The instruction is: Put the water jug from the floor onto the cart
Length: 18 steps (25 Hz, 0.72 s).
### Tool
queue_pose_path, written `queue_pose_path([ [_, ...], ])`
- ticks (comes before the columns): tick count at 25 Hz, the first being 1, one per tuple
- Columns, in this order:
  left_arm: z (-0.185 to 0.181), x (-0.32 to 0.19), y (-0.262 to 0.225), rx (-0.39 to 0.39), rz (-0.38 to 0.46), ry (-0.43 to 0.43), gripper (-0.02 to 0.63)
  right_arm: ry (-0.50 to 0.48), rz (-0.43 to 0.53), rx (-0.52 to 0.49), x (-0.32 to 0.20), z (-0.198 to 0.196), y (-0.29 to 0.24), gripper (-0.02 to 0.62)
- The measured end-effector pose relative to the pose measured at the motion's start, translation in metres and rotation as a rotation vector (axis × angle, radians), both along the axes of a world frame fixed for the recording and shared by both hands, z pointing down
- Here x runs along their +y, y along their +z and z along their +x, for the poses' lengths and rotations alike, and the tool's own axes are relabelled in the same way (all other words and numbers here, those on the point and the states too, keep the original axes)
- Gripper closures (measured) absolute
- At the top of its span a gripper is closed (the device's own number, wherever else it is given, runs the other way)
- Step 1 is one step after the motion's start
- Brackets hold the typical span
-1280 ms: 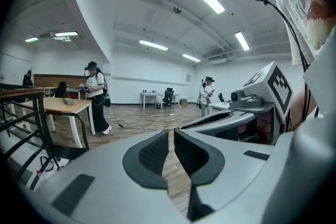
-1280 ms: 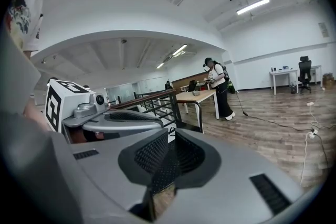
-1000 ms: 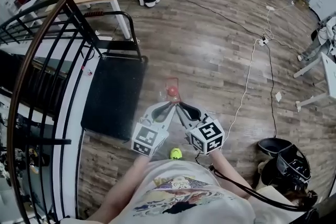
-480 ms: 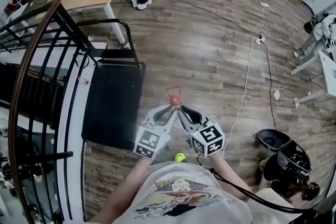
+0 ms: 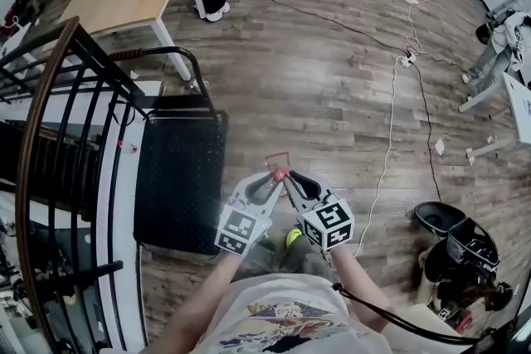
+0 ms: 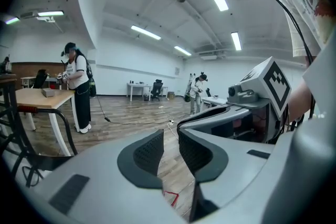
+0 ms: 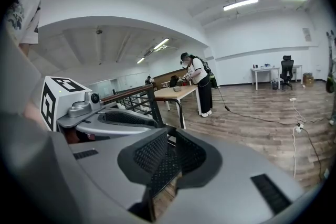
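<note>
Cart [image 5: 178, 178] is seen just left of both claws, long axis running away; left claw [image 5: 270, 181] nearer, jaws just opened slightly, empty; right claw [image 5: 288, 180] closed; jug not made out

Two claws, left [image 5: 271, 178] and right [image 5: 289, 180], one cart [image 5: 178, 178], one wooden table [image 5: 104, 2].

The left gripper [image 5: 264, 185] and right gripper [image 5: 295, 185] are held side by side at lower centre of the head view, tips converging and angled slightly downward. The left jaws are parted a little, having just been opening, with nothing between them. The right jaws are pressed together, empty.
</note>
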State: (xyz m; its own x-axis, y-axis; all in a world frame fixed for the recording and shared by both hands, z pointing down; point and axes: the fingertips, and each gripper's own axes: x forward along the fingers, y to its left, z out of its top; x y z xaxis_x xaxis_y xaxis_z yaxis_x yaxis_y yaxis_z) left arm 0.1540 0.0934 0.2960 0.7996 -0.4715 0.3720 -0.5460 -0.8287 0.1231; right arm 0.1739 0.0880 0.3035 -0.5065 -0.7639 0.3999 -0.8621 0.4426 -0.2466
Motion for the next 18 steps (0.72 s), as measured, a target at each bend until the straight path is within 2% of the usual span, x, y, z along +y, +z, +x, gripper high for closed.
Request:
queue_pose_path([
  [4,0.001,-0.019,0.019,-0.013,-0.010,-0.021,0.539,-0.013,-0.013,0.007,-0.021,0.000,0.019,0.564],
  [11,0.004,-0.058,0.062,-0.060,0.014,-0.113,0.540,-0.070,-0.008,-0.010,-0.053,0.003,0.052,0.565],
  [18,0.012,-0.079,0.127,-0.092,-0.007,-0.160,0.540,-0.103,-0.038,0.007,-0.070,0.010,0.115,0.565],
])
